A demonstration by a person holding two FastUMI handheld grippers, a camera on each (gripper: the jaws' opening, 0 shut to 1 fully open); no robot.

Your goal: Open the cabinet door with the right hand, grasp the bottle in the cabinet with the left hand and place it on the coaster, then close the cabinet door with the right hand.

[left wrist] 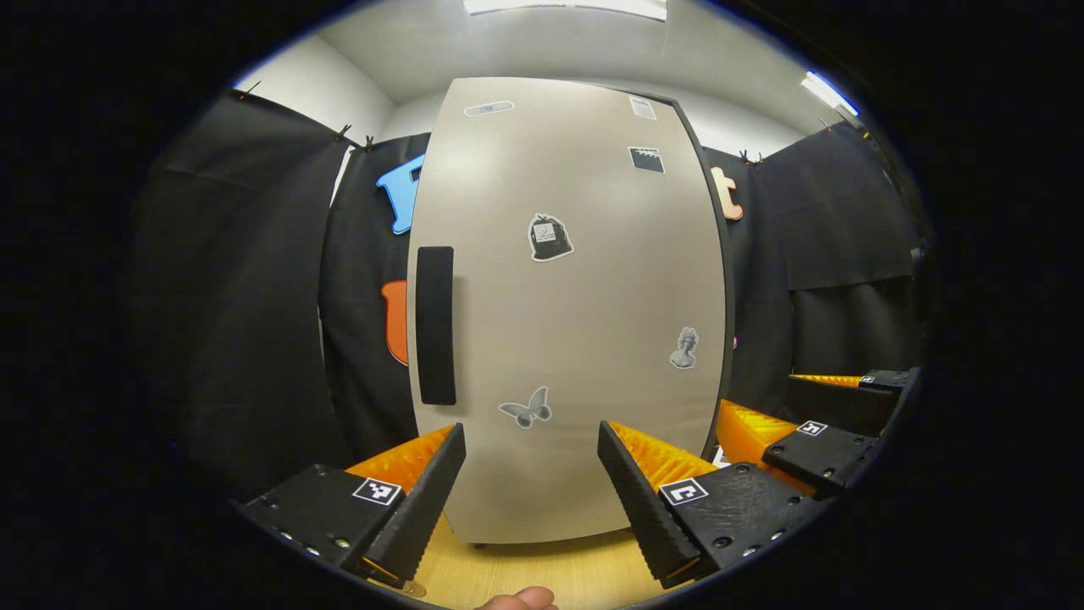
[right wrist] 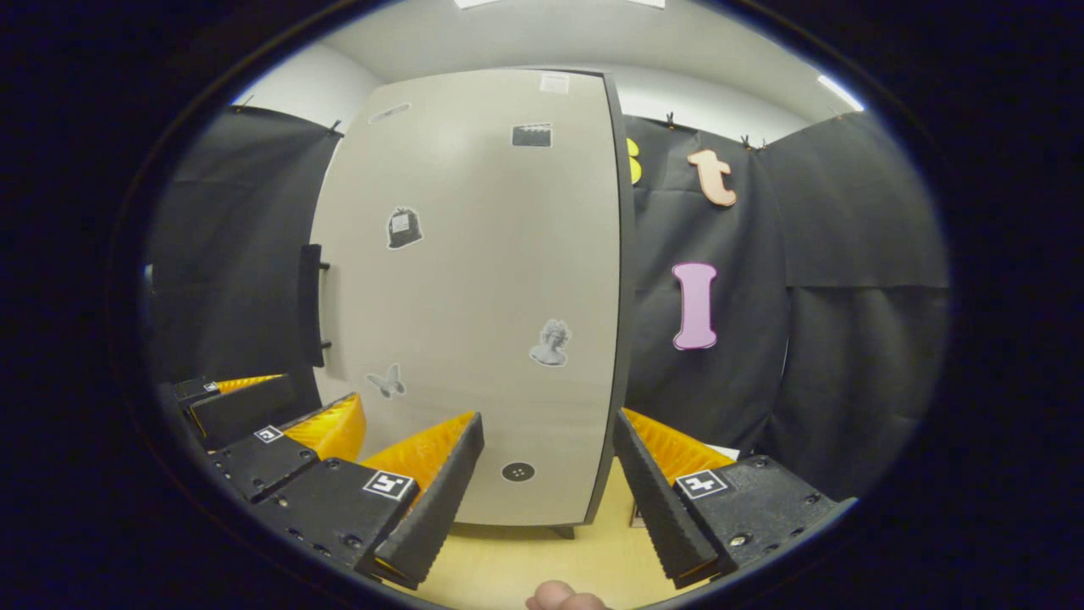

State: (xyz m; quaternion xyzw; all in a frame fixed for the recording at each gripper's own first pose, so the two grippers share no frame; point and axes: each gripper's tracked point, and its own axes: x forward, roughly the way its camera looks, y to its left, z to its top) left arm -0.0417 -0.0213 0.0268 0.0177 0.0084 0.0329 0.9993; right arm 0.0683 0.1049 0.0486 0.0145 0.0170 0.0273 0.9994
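In the left gripper view, the left gripper (left wrist: pixel 532 462) has its two fingers spread wide apart, holding nothing. Straight ahead of it stands the cabinet, its pale door (left wrist: pixel 584 356) shut and facing the gripper. A dark vertical handle (left wrist: pixel 436 324) sits on the door ahead and to the left of the gripper, well apart from the fingers. Small stickers dot the door, among them a butterfly (left wrist: pixel 526 408) just above the gap between the fingers. The cabinet stands on a light wooden surface (left wrist: pixel 542 568) below the gripper. Off to the right, the right gripper (left wrist: pixel 766 424) shows near the cabinet's edge. The bottle and the coaster cannot be made out.

In the right gripper view, the right gripper (right wrist: pixel 546 462) is likewise wide open and empty. The same closed cabinet door (right wrist: pixel 500 254) stands ahead and slightly left of it. The handle (right wrist: pixel 312 305) lies far to the left on the door's edge. To the lower left, the left gripper (right wrist: pixel 279 407) appears beside it. The wooden surface (right wrist: pixel 550 559) lies beneath.
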